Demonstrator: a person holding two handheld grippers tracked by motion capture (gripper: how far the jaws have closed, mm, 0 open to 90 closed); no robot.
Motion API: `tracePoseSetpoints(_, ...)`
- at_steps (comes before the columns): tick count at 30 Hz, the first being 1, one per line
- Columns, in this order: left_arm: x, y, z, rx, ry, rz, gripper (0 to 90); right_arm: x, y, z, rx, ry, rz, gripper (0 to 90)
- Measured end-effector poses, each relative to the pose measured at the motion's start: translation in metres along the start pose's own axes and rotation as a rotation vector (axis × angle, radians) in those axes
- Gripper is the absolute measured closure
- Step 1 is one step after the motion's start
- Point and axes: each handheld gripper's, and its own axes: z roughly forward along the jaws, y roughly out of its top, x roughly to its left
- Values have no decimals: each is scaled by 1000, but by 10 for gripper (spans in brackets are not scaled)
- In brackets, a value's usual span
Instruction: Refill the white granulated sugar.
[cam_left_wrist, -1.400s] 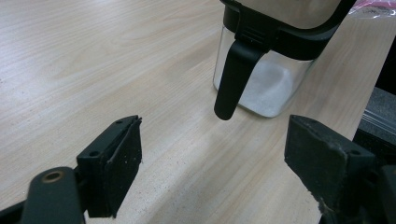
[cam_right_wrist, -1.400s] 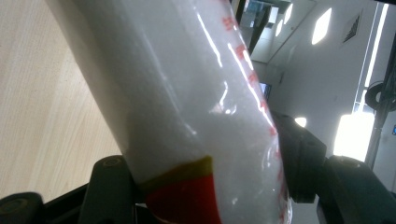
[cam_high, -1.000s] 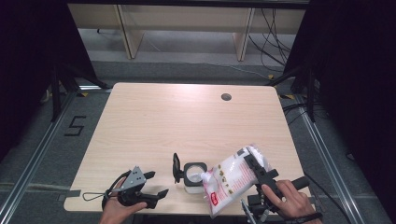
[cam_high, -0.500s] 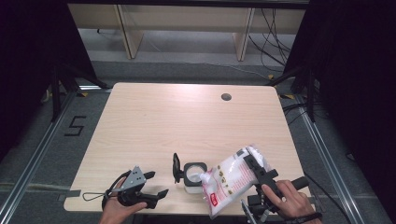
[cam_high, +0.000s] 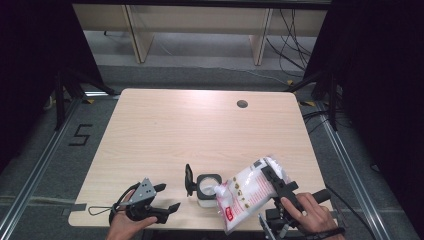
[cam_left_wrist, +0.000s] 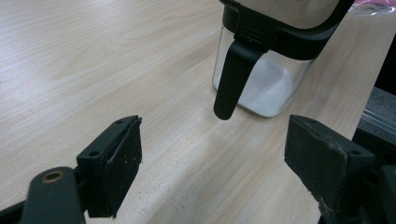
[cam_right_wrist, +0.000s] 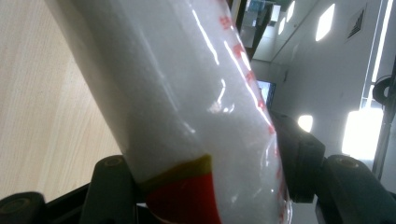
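A clear plastic bag (cam_high: 247, 192) of white granules with red print is tilted, its mouth over a small square glass jar (cam_high: 208, 189) near the table's front edge. My right gripper (cam_high: 276, 182) is shut on the bag (cam_right_wrist: 196, 126), which fills the space between its jaws. The jar (cam_left_wrist: 275, 70) has a black rim, some white granules inside, and an open black lid (cam_high: 189, 179) hanging at its left side. My left gripper (cam_high: 167, 197) rests on the table to the jar's left, open, with nothing between its pads (cam_left_wrist: 122, 163).
The light wooden table (cam_high: 200, 130) has a round cable hole (cam_high: 242, 104) at the back right. Wooden shelf legs and cables stand on the floor beyond the table. A cable loop (cam_high: 102, 210) trails from the left gripper near the front edge.
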Motion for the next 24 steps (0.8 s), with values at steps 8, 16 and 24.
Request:
tracePoseSetpoints(8,0,0,0,-1,0,-1,184,-2,0,0,-8,-1,-20,438)
tracePoseSetpoints(16,0,0,0,-1,0,-1,184,-2,0,0,-5,3,-20,439)
tracePoseSetpoints(24,0,0,0,-2,0,-3,184,-1,0,1,-10,-6,-16,439)
